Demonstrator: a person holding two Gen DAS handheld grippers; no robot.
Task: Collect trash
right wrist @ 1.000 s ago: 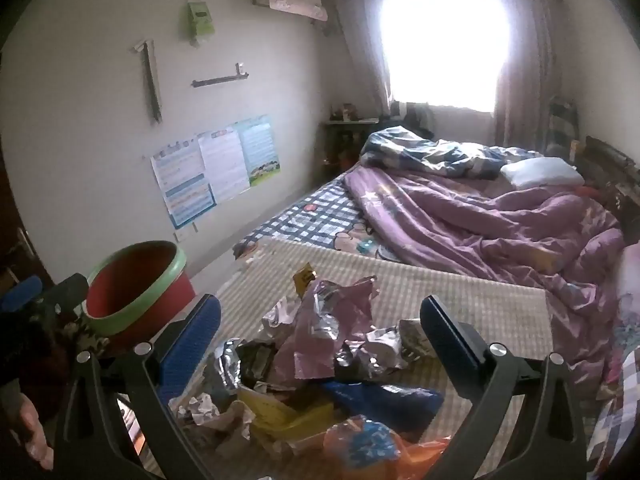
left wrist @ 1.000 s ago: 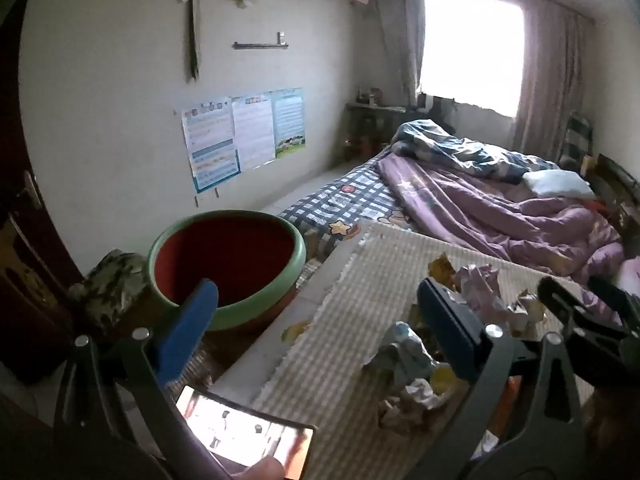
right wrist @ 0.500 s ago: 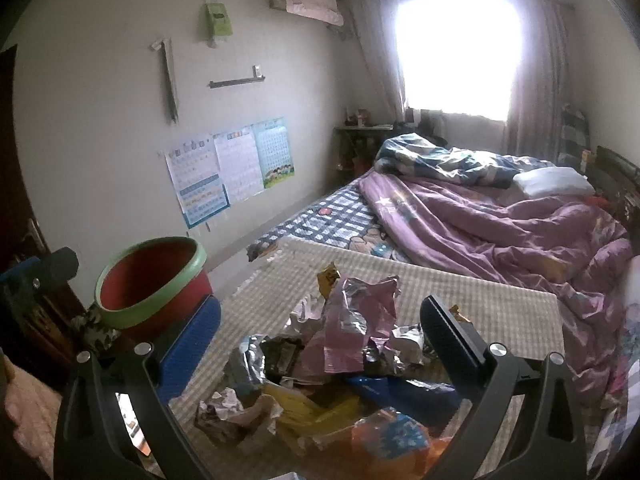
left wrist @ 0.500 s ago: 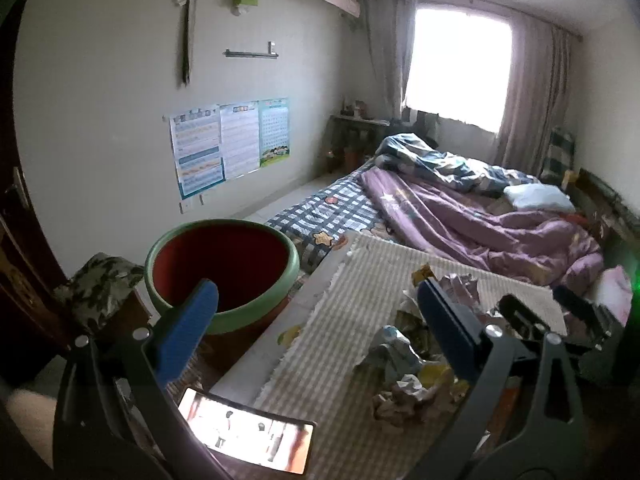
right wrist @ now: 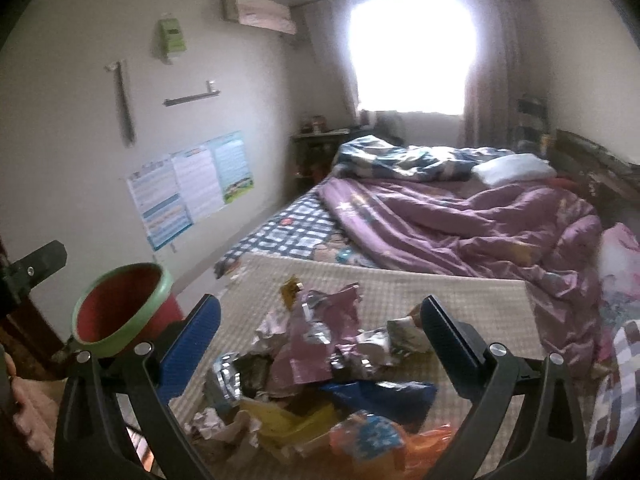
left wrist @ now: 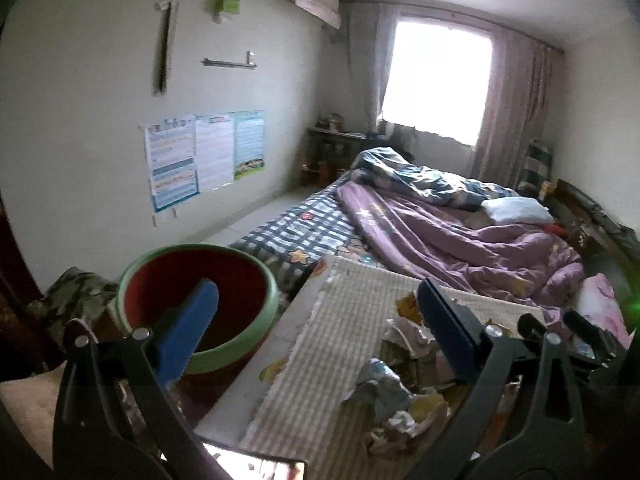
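A heap of crumpled wrappers (right wrist: 320, 368) lies on a checked mat (right wrist: 440, 300) at the foot of the bed; it shows too in the left wrist view (left wrist: 404, 384). A red bin with a green rim (left wrist: 196, 304) stands left of the mat, also in the right wrist view (right wrist: 120, 312). My left gripper (left wrist: 316, 320) is open and empty, held between bin and heap. My right gripper (right wrist: 320, 336) is open and empty, just above the heap. The right gripper's black frame shows at the left view's right edge (left wrist: 568, 336).
A bed with a purple quilt (right wrist: 460, 224) and a plaid sheet (left wrist: 304, 228) fills the room beyond the mat. A lit phone (left wrist: 256, 468) lies at the near edge. A camouflage cushion (left wrist: 76, 292) sits left of the bin. Posters (left wrist: 204, 156) hang on the left wall.
Both grippers have risen and pulled back a little, so bin and heap sit lower and smaller in view. The jaws stay open. The trash has not moved.
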